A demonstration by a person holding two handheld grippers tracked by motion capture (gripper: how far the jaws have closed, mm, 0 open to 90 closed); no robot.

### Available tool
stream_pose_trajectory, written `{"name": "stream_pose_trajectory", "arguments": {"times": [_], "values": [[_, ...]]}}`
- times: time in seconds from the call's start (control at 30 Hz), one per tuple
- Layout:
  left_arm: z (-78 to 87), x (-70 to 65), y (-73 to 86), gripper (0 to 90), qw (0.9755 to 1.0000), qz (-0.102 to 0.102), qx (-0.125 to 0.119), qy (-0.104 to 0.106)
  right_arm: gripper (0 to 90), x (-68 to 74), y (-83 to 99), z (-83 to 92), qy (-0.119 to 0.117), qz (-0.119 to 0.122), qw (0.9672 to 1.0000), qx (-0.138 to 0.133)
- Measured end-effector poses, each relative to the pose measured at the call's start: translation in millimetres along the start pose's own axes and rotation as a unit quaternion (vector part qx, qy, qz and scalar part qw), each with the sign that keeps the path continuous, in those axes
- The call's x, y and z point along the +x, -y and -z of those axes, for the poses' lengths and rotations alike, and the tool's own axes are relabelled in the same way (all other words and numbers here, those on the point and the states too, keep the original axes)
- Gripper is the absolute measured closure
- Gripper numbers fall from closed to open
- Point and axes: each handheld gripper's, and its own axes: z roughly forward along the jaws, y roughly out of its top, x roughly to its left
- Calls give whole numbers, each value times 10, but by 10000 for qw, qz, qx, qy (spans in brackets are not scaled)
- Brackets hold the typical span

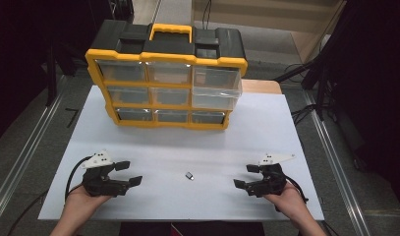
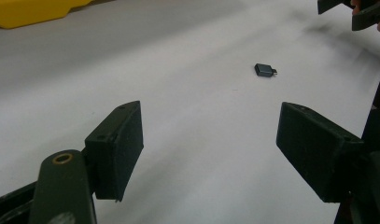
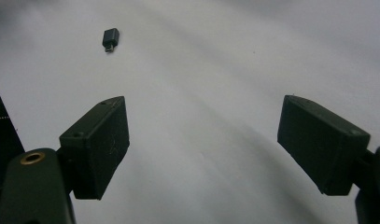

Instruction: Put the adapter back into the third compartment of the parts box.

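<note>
Adapter: small dark grey rectangular plug adapter (image 1: 189,175) lies flat on the white table top (image 1: 187,147), between the 2 grippers, touching neither.
Adapter, left gripper view: adapter (image 2: 264,70) sits well ahead of the jaws, toward 1 o'clock, metal tip pointing right.
Adapter, right gripper view: adapter (image 3: 110,39) sits ahead toward 11 o'clock, metal tip pointing down.
Left gripper: black two-jaw gripper (image 1: 128,173) in the person's left hand (image 1: 82,199), at 8 o'clock of the table; jaws spread wide, nothing between them.
Right gripper: black two-jaw gripper (image 1: 246,176) in the person's right hand (image 1: 291,199), at 4 o'clock of the table; jaws spread wide, nothing between them.
Organiser: yellow-framed black plastic drawer organiser (image 1: 165,73) with 9 clear drawers stands at 12 o'clock of the table; middle-right drawer (image 1: 214,96) is pulled out.
</note>
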Motion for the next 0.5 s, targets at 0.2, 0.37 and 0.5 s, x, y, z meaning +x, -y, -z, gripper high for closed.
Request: {"name": "stream_pose_trajectory", "arguments": {"times": [0.2,0.37,0.5], "values": [[7,0,-13,243,9999,46,-95,46,149,5,-3,-5,-27,8,10000,27],[6,-4,-11,244,9999,40,-87,34,149,16,-5,-3,-56,-1,10000,-6],[7,-2,-13,243,9999,48,-77,44,149,16,-4,1,-59,14,10000,-3]]}}
